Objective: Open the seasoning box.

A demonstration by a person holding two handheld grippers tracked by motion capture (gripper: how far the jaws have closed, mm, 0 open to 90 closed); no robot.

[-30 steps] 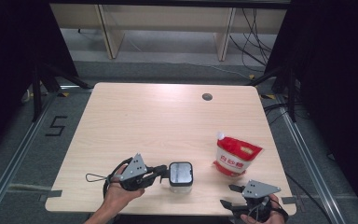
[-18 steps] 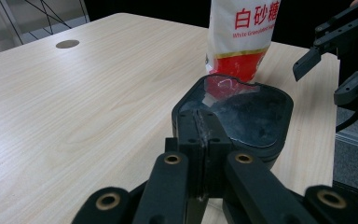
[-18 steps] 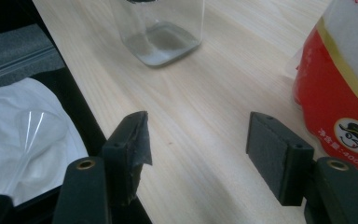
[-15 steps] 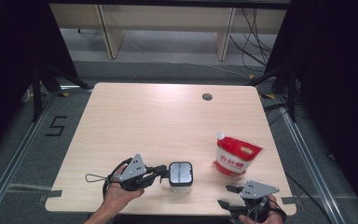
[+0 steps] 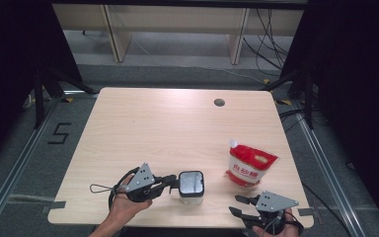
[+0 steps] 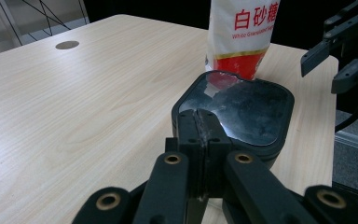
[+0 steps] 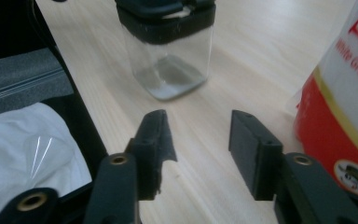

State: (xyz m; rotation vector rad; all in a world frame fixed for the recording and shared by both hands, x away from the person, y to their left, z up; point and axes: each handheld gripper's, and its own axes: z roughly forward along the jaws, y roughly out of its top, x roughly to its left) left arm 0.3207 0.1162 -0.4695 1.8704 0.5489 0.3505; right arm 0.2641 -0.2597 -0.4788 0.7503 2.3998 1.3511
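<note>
Black-lidded, the square clear plastic jar (image 5: 191,186) stood near the table's (image 5: 177,128) front edge, its lid rim pinched by the left gripper (image 5: 173,182). The right gripper (image 5: 240,206) had just been narrowing its jaws on nothing, beside the red-and-white sugar pouch (image 5: 249,165), probably readying a grasp.

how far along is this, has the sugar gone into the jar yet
Early on. Done: the left tool is shut on the edge of the lid of the clear jar, steadying it. In hand: the right tool, its jaws just closing with nothing between them, sits near the white sugar pouch. Left: the lid is still on, the jar looks empty and the pouch stands untouched.
</note>
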